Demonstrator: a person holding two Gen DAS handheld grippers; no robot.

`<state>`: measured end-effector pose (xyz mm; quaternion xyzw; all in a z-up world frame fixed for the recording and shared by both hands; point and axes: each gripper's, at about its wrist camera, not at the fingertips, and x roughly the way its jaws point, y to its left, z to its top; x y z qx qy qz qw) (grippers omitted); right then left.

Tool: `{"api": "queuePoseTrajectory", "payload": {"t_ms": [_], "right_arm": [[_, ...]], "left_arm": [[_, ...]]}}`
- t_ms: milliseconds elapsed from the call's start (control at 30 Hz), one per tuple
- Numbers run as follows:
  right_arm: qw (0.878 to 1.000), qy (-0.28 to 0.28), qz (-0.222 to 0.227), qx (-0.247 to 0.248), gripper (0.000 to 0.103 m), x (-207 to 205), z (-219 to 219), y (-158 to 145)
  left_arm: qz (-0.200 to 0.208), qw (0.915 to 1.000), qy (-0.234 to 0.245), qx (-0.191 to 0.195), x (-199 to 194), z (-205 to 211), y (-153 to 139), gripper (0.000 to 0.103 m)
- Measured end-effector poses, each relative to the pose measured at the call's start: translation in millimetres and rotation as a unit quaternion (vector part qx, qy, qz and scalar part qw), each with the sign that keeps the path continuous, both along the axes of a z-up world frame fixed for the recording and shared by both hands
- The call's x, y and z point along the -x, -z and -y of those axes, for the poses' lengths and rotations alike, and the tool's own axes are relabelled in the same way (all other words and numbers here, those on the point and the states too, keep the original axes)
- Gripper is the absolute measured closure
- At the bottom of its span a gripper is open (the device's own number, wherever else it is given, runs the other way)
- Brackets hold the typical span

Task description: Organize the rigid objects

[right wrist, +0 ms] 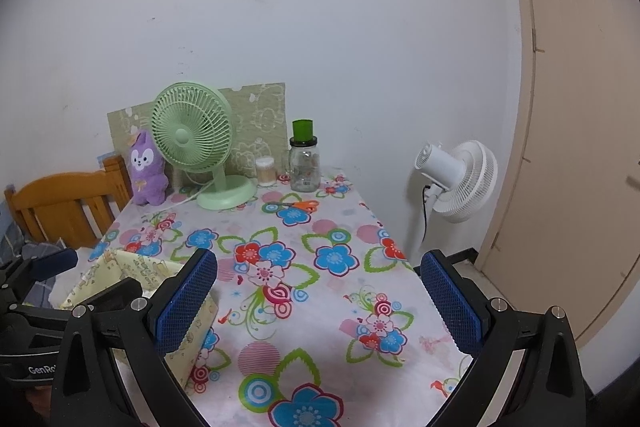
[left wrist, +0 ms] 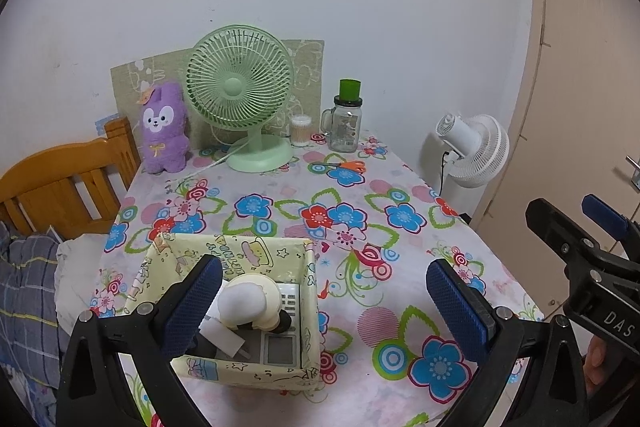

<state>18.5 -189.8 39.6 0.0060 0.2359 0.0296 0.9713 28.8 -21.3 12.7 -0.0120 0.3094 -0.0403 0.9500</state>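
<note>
A pale yellow cartoon-print box [left wrist: 280, 375] sits on the flowered tablecloth near the front left; it also shows at the left of the right wrist view as box [right wrist: 136, 267]. Inside it lie a grey remote control [left wrist: 286, 343], a cream and white rounded object [left wrist: 250, 301] and a white plug-like piece [left wrist: 222, 337]. My left gripper [left wrist: 324, 301] hangs open above the box's right side, its left pad over the contents. My right gripper [right wrist: 318, 301] is open over bare cloth, right of the box. Orange-handled scissors [left wrist: 346, 165] lie at the back.
Along the back wall stand a green desk fan [left wrist: 240, 95], a purple plush rabbit [left wrist: 164, 129], a cotton-swab tub [left wrist: 301, 131] and a glass jar with a green cup on top [left wrist: 346, 123]. A white floor fan [left wrist: 472, 147] and a door stand right; a wooden bed frame [left wrist: 60, 183] left.
</note>
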Motion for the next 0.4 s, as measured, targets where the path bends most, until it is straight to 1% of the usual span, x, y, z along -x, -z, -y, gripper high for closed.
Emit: {"api": "queuePoseTrajectory", "payload": {"t_ms": [200,400], "right_arm": [[1.000,-0.004,0.000,0.002,0.000,1.0,-2.8,-0.7],[1.000,-0.006,0.002,0.006,0.000,2.5,-6.9,-0.9]], "left_arm": [[0.004,0.9999,-0.005,0.011,3.5,-6.3,-2.3,0.000],[0.001,0.9999,-0.010,0.014,4.3,-10.6,0.0,0.000]]}}
